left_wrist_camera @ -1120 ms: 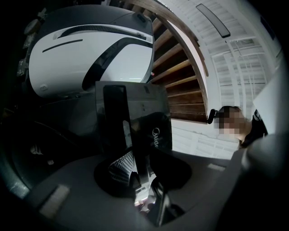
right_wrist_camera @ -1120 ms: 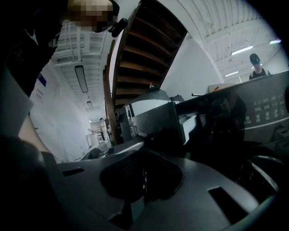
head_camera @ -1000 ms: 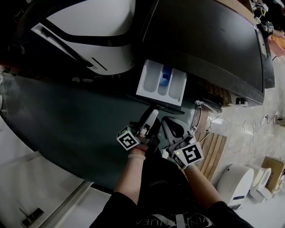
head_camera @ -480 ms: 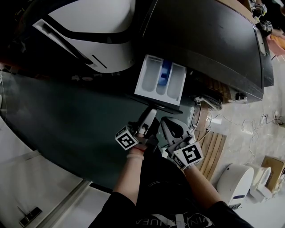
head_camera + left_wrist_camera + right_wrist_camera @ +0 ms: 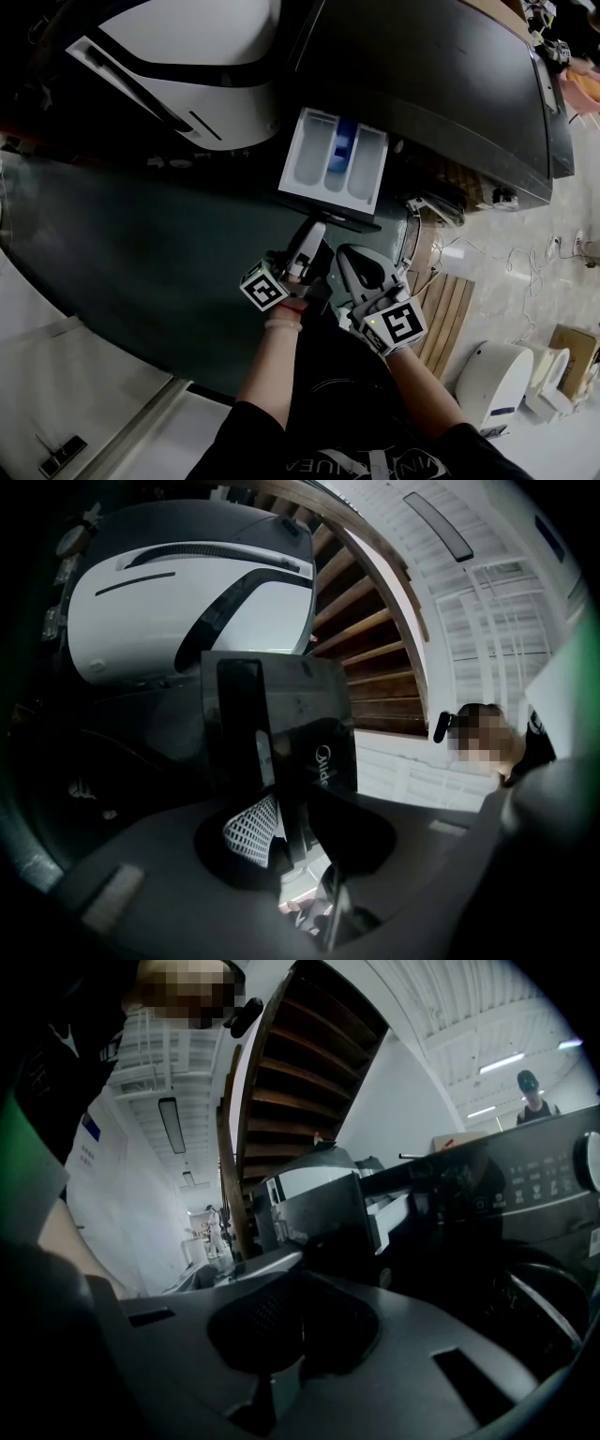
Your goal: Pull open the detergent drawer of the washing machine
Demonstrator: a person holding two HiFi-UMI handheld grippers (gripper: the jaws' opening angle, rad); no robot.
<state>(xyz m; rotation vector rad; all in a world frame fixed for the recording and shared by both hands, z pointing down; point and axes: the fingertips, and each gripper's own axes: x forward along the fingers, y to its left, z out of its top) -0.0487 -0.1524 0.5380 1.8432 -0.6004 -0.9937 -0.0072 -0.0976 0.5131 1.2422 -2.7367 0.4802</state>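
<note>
The white detergent drawer (image 5: 333, 161) stands pulled out of the dark washing machine (image 5: 441, 75), with a blue insert in its middle compartment. Its black front panel (image 5: 330, 218) faces me. My left gripper (image 5: 314, 236) reaches up to that panel. In the left gripper view the panel (image 5: 281, 724) stands upright between the jaws of the left gripper (image 5: 286, 841), which are closing; I see no firm press of the pads. My right gripper (image 5: 354, 260) hangs just right of it, below the drawer, shut and empty. From the right gripper (image 5: 300, 1330) the drawer (image 5: 323, 1218) shows ahead.
A white rounded machine (image 5: 197, 56) stands left of the washing machine. A wooden slatted mat (image 5: 448, 319) and a white appliance (image 5: 497, 384) lie on the floor at right. A wooden staircase (image 5: 375, 639) rises behind. A person (image 5: 534, 1096) stands far off.
The drawer and the left gripper at its panel have shifted slightly up and left in the head view. The right gripper has kept its place.
</note>
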